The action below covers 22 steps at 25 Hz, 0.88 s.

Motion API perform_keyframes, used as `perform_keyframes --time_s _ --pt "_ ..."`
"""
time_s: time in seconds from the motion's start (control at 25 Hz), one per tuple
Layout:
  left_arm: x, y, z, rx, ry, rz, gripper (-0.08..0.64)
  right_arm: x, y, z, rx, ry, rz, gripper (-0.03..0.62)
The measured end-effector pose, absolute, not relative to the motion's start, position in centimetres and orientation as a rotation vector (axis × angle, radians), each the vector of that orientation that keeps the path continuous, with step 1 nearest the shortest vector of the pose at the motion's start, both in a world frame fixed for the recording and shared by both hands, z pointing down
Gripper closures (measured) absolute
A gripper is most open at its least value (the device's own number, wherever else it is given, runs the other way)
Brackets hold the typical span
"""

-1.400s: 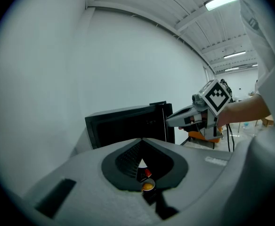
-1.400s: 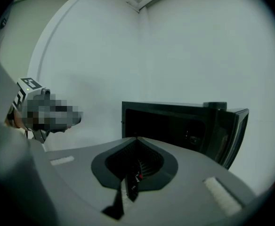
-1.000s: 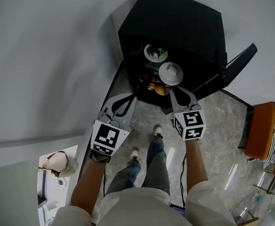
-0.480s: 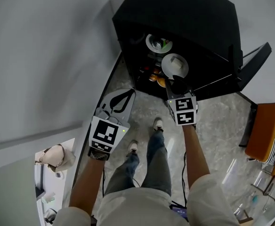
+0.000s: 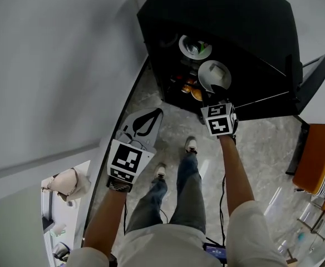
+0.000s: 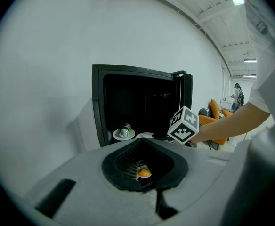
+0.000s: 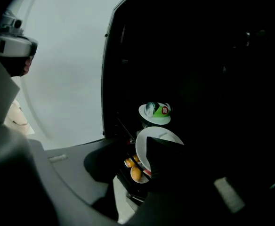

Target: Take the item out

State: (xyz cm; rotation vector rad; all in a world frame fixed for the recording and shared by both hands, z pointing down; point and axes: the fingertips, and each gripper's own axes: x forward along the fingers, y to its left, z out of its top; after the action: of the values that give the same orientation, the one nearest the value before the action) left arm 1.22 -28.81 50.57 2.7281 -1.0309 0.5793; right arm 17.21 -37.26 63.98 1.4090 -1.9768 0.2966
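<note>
A person bends over a low black cabinet (image 5: 223,15) standing on the pale marbled floor (image 5: 262,143), its door (image 5: 313,79) swung open to the side. The right hand-held gripper (image 7: 130,149) reaches into the opening. Its jaws have just been opening and now stand wide, with nothing clamped. Straight ahead of them, just beyond the tips, sits a white round plate (image 7: 144,147) on a middle shelf. One jaw overlaps its near edge in the right gripper view, but I see no pad pressing on it. Something pale lies on the plate; I cannot tell what.

Farther in and higher than the jaws, a green can (image 7: 157,110) lies on its side on a small white saucer (image 5: 195,47). Below the jaw line are a few round orange fruits (image 7: 135,174).

The left hand-held gripper (image 5: 151,118) hangs well back from the cabinet, off to the left of the right one. Its jaws are drawn together on nothing.

The plate looks to me like the item meant. I would expect it to be stiff, smooth, rather slippery at the glazed rim, and breakable if knocked on the shelf. The near rim seems the place to grip, one jaw over and one under, and the plate should come out level so its load does not slide.
</note>
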Motion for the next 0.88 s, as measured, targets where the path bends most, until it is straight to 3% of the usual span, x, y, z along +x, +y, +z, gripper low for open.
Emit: perform_keyframes --time_s 0.88 --pt "0.7 -27.5 55.3 2.667 -0.998 0.646 0.555 19.4 -40.1 71.8 1.254 -1.678 0.072 0.425"
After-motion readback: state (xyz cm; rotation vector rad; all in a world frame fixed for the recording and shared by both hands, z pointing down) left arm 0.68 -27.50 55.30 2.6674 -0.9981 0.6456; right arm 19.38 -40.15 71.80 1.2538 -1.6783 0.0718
